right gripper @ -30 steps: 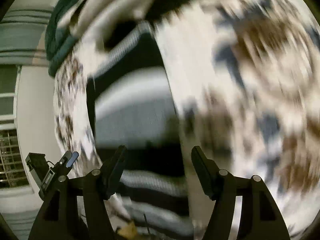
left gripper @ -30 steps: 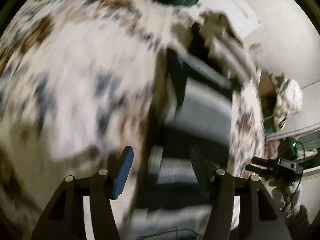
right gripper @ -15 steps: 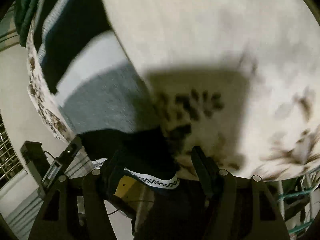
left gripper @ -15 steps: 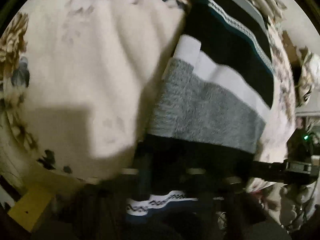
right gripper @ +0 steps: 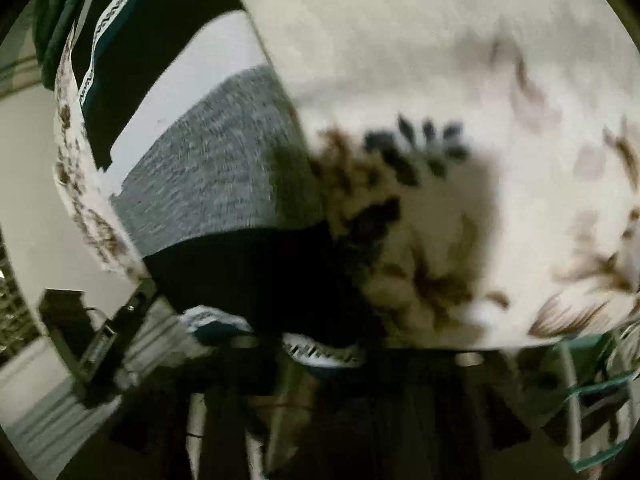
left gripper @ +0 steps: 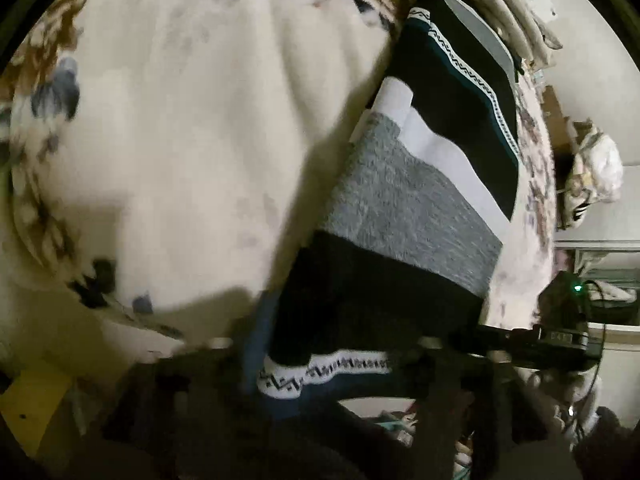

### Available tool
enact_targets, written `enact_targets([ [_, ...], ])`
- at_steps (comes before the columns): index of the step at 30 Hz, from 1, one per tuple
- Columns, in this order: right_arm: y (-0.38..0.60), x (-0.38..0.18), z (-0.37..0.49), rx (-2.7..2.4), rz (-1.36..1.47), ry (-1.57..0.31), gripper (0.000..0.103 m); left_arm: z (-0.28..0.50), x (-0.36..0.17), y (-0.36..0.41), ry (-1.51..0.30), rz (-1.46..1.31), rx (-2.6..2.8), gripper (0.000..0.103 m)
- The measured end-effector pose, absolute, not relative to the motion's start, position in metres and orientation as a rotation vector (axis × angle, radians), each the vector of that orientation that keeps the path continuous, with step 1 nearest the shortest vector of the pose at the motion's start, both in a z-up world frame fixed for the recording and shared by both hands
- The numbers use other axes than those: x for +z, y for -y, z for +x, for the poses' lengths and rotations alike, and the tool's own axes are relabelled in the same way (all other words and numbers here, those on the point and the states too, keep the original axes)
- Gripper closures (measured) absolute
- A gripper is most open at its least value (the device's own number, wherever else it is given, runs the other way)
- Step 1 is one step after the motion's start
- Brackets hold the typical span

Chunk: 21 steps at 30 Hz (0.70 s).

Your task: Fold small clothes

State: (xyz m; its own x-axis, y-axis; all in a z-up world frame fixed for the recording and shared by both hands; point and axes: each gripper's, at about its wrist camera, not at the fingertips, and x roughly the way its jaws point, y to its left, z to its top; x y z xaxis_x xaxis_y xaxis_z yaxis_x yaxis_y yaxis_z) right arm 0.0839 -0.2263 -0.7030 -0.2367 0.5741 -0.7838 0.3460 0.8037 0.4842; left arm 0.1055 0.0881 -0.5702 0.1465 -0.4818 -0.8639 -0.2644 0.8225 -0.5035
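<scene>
- No words, brand names or labels can be read in either view.
- The device [left gripper: 560, 338] at the right of the left wrist view has a small display with faint marks, too blurred to make out.
- The knitted garment [left gripper: 404, 216] bears only a zigzag trim pattern, not lettering.

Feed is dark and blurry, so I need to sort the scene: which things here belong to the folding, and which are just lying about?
For the job:
striped sweater, spread on the bed
floral bedspread, the folding surface
left gripper and right gripper, both at the sweater's near hem; too dark to tell their state

Lying about:
pale clothes pile beyond the sweater
white bag
green garment
</scene>
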Motion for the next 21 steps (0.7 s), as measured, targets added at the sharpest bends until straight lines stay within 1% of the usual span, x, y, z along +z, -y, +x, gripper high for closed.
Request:
enact_targets([
  [1,0.226,-0.705,0.079,0.251,0.703,-1.863,0.047,0.104,-0.573,-0.086,-1.453,-0.655,-0.185,0.046],
  [5,0.227,-0.715,0.065,0.247,0.696,-1.923,0.047,0.092,-0.590,-0.074,-1.526,-0.638,-0.208,0.046],
  [9,0.208,-0.729,0.059,0.225,0.663,-1.947,0.047,0.094,-0.587,-0.061,-1.513,-0.561,-0.177,0.046],
  [10,0.208,-0.730,0.060,0.218,0.653,-1.947,0.045,0.094,-0.585,-0.057,-1.509,-0.536,-0.168,0.047],
  [11,0.204,-0.730,0.059,0.197,0.638,-1.945,0.045,0.094,-0.583,-0.052,-1.509,-0.498,-0.157,0.051],
  [12,0.201,-0.729,0.059,0.185,0.629,-1.942,0.045,0.093,-0.582,-0.048,-1.508,-0.461,-0.144,0.069],
  [13,0.200,-0.726,0.057,0.167,0.615,-1.932,0.047,0.091,-0.581,-0.045,-1.510,-0.430,-0.127,0.091],
  [15,0.197,-0.722,0.054,0.154,0.618,-1.911,0.068,0.086,-0.580,-0.052,-1.502,-0.452,-0.126,0.093],
  [16,0.196,-0.719,0.052,0.165,0.638,-1.897,0.086,0.088,-0.577,-0.049,-1.497,-0.451,-0.120,0.094],
  [17,0.191,-0.714,0.053,0.172,0.638,-1.884,0.089,0.087,-0.572,-0.047,-1.491,-0.444,-0.116,0.094],
  [21,0.193,-0.694,0.053,0.205,0.653,-1.834,0.091,0.087,-0.550,-0.049,-1.459,-0.490,-0.130,0.095],
])
